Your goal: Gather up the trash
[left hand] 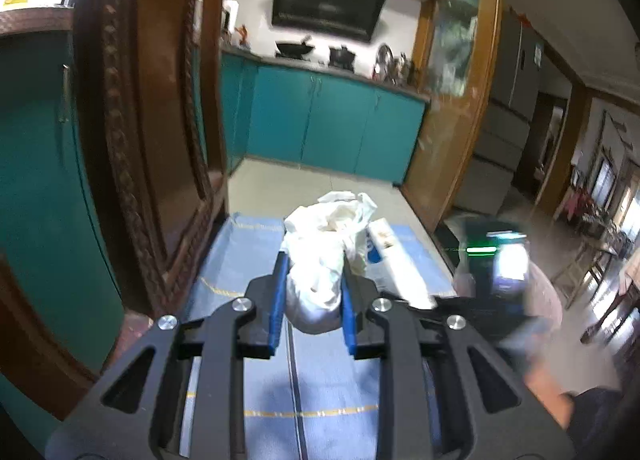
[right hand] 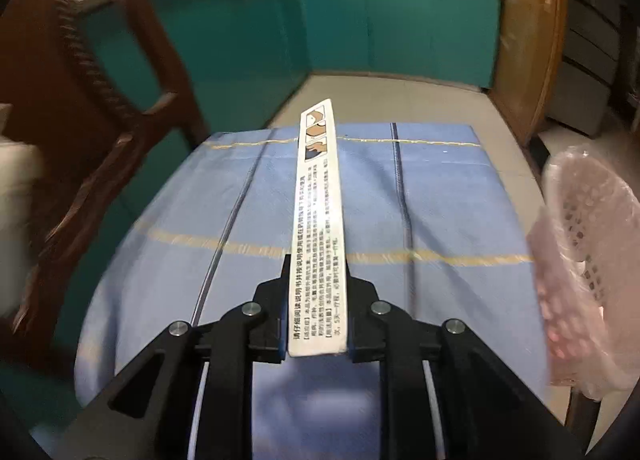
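My left gripper (left hand: 313, 280) is shut on a white plastic bag (left hand: 320, 260) bunched between its blue pads, held above the blue tablecloth (left hand: 240, 260). My right gripper (right hand: 318, 288) is shut on a long flat white carton (right hand: 318, 220) printed with text and small pictures; the carton sticks out forward over the blue tablecloth (right hand: 440, 200). In the left wrist view the same carton (left hand: 384, 256) shows just right of the bag, and the right gripper (left hand: 496, 272) is a blurred dark shape at the right.
A pink perforated basket lined with clear plastic (right hand: 588, 260) stands at the table's right edge, also in the left wrist view (left hand: 540, 292). A dark wooden chair (right hand: 100, 120) stands at the left. Teal kitchen cabinets (left hand: 332, 120) lie beyond the table.
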### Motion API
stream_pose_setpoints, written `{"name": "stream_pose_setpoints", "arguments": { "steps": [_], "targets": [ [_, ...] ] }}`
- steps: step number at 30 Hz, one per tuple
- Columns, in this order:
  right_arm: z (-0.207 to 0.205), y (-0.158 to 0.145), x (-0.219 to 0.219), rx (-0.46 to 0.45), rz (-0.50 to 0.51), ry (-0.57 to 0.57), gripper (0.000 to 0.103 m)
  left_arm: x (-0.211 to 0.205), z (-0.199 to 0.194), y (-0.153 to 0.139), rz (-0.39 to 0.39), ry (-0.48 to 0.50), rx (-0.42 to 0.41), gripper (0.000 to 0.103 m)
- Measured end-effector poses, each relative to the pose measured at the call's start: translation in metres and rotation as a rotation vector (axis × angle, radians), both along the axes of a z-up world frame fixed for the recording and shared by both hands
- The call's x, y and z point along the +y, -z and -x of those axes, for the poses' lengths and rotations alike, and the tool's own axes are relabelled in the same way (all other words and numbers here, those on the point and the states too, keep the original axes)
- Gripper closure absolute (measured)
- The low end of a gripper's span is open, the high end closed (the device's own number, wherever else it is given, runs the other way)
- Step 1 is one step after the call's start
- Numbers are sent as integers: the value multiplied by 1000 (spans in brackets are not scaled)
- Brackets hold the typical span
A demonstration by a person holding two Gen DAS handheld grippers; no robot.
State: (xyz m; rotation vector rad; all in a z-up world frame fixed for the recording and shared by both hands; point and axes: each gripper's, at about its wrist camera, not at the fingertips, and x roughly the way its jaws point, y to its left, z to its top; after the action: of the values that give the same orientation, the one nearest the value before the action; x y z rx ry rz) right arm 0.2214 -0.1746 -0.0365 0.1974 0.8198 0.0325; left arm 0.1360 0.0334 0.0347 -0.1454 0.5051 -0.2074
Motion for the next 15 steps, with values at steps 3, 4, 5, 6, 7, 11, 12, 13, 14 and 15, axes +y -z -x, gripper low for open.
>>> {"name": "stream_pose_setpoints", "arguments": {
  "steps": [3, 4, 5, 6, 7, 11, 12, 13, 14, 15],
  "targets": [
    [42, -19, -18, -52, 29, -24, 83, -4, -5, 6, -7, 9, 41, 79],
    [55, -23, -22, -80, 43, -25, 83, -6, -7, 9, -14, 8, 56, 79],
    [63, -24, -27, -96, 54, -13, 83, -9, -10, 12, -20, 8, 73, 79],
    [71, -22, -29, -105, 45, 1, 83, -12, -12, 15, -26, 9, 85, 79],
    [77, -22, -37, -108, 6, 20, 83, -16, -15, 18, -35, 11, 97, 79],
    [87, -27, -45, -134, -4, 44, 83, -25, -20, 27, -55, 7, 125, 79],
    [87, -27, -45, -134, -11, 39, 83, -27, -22, 28, -60, 5, 130, 79],
    [84, -25, -45, -129, -16, 33, 83, -29, -23, 30, -67, 4, 133, 79],
    [83, -23, -44, -116, -15, 23, 83, -30, -22, 31, -73, 2, 135, 79],
    [85, -22, -44, -110, -14, 20, 83, -31, -23, 33, -80, 1, 137, 79]
  ]
}}
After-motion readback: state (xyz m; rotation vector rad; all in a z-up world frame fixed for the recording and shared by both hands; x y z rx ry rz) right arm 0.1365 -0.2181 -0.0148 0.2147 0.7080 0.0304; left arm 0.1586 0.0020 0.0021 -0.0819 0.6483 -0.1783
